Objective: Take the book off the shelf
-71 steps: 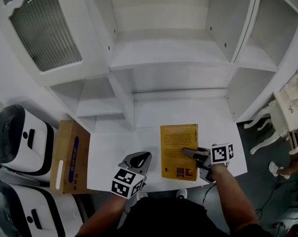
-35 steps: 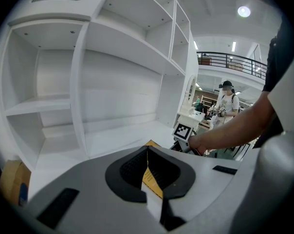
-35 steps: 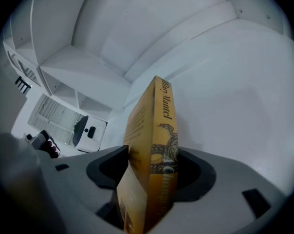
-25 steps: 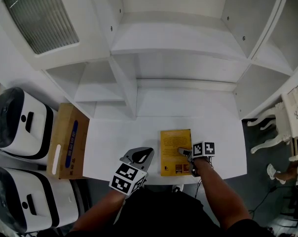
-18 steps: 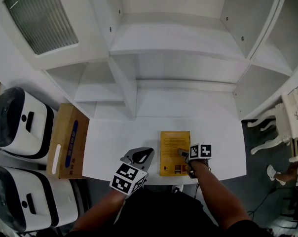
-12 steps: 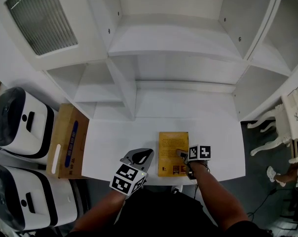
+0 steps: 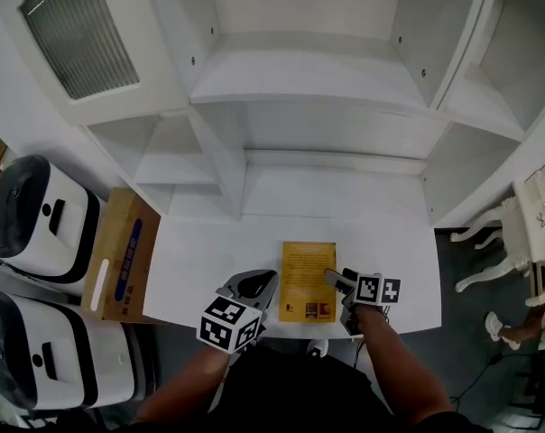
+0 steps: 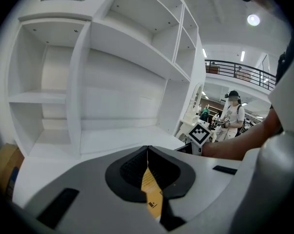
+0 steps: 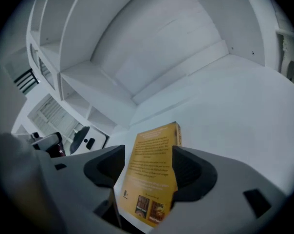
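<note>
Book [image 7: 307, 273] flat on desk [image 7: 209, 260], in the gap of right gripper [image 9: 147, 167], jaws wide apart. Left gripper [image 8: 148, 165] jaws pressed together, book to its right.

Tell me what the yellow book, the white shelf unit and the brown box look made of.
Book: paper, with a printed yellow card cover that has a slight sheen.
Shelf unit: probably painted wood or board, judging by the smooth matt white flat panels with small screw dots.
Box: likely cardboard, being plain matt brown with a blue stripe.
</note>
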A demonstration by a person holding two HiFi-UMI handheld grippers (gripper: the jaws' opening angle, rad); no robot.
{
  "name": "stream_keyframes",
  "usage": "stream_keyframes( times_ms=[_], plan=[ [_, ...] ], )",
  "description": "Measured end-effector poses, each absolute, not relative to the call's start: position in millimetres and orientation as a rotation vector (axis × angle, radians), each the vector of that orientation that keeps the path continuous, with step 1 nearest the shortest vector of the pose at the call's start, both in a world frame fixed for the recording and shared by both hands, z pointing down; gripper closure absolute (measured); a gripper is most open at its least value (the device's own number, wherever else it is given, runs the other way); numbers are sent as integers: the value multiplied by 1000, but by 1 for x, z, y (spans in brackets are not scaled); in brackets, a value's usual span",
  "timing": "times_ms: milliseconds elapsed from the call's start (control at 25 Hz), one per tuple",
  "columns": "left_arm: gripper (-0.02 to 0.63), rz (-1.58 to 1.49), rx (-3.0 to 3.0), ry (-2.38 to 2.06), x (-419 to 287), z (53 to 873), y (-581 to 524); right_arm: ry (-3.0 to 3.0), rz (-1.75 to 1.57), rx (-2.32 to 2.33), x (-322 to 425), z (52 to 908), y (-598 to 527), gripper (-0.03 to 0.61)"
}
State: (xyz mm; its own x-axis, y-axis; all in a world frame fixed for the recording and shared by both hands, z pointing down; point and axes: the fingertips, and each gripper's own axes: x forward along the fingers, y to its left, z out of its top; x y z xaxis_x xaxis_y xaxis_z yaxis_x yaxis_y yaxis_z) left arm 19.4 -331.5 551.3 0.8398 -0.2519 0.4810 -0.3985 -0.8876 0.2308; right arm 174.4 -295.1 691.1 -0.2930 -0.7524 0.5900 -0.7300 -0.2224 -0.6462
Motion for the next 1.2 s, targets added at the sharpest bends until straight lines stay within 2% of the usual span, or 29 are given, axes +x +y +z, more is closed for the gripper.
stream_keyframes(
  times_ms=[160,200,240,280,360,840,1200],
  plan=[
    [603,606,2704,-514,31,545,-320,2002,-1416,-1721,175,648,-285,276],
    [603,597,2700,-517,34,545,-316,2025,-1377,-1697,174,638,-281,312],
    [603,587,2693,-518,36,544,-312,2049,-1342,-1672,173,629,-277,399],
    [603,573,2684,-518,37,544,-307,2070,-1316,-1639,171,620,-273,518],
    [603,546,2673,-523,39,543,-296,2114,-1281,-1551,164,605,-264,539],
    [603,543,2719,-554,16,528,-267,2492,-921,-1691,129,552,-220,549],
    [603,565,2734,-440,-33,527,-234,2377,-972,-1814,69,552,-190,549]
  ],
)
